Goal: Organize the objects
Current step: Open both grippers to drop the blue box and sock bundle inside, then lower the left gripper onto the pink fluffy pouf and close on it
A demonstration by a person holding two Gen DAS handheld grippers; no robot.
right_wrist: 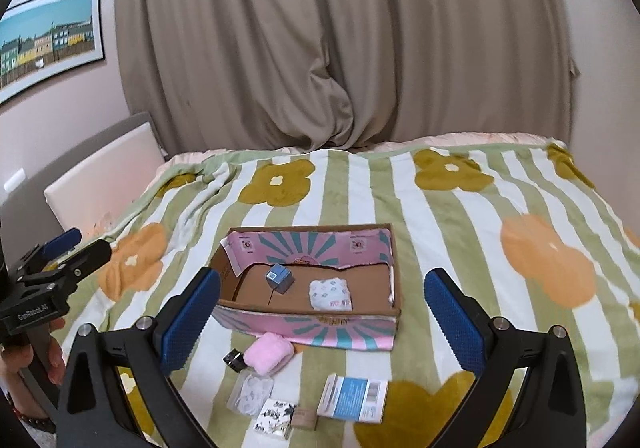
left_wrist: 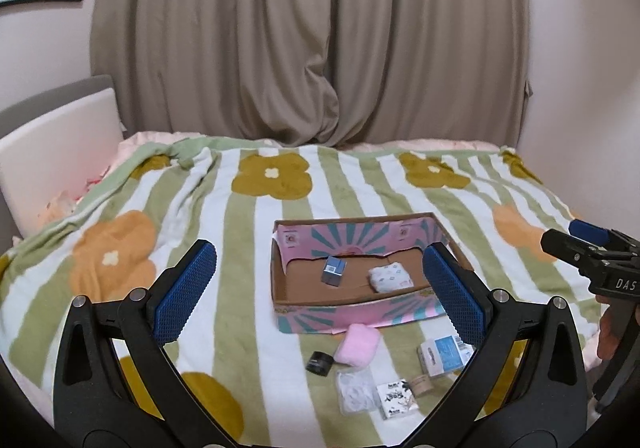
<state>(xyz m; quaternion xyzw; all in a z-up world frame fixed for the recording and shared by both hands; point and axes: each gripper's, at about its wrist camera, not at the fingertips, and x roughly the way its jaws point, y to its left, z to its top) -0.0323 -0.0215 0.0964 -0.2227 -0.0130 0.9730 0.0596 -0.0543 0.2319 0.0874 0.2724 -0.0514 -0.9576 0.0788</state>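
A pink and teal cardboard box (left_wrist: pixel 362 317) (right_wrist: pixel 320 332) lies on the bed. Inside it sit a small blue box (left_wrist: pixel 333 271) (right_wrist: pixel 279 277) and a white tissue pack (left_wrist: pixel 390 277) (right_wrist: pixel 331 293). In front of the box lie a pink fluffy pouch (left_wrist: pixel 357 342) (right_wrist: pixel 268 356), a small black jar (left_wrist: pixel 319 363) (right_wrist: pixel 233 359), a clear plastic bag (left_wrist: pixel 355 392) (right_wrist: pixel 250 394), a patterned white packet (left_wrist: pixel 396 402) (right_wrist: pixel 275 417), a small brown piece (left_wrist: pixel 420 384) (right_wrist: pixel 304 416) and a blue-and-white carton (left_wrist: pixel 443 356) (right_wrist: pixel 354 399). My left gripper (left_wrist: pixel 320 290) and right gripper (right_wrist: pixel 324 310) hover open above these, holding nothing.
A striped green and white flower blanket (left_wrist: pixel 248 248) (right_wrist: pixel 460 248) covers the bed. Beige curtains (left_wrist: pixel 312 36) hang behind it, a padded headboard (left_wrist: pixel 56 144) stands at the left. A hand (right_wrist: pixel 24 356) holds the left gripper's handle.
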